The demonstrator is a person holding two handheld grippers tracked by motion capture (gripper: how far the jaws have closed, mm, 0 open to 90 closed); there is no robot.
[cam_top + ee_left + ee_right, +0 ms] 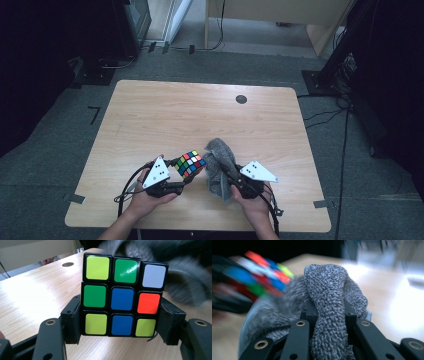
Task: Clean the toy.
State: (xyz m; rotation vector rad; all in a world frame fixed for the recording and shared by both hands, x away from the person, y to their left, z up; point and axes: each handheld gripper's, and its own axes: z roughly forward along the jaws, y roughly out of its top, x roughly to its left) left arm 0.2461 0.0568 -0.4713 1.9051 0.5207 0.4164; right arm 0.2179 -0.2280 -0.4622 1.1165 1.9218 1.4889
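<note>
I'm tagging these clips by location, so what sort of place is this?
Probably a lab or workshop set up for recording, not a home. A bare wooden table stands on grey carpet, cables trail across the floor, and dark equipment stands sit around it.

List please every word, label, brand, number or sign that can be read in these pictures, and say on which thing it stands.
None: no readable text stands on anything.
Cube: plain colour stickers, no letters or logo.
Cloth: plain grey, no tag seen.
Grey plates on the grippers: dark dots, no writing.
Table: bare wood with a dark round cap, unmarked.
</note>
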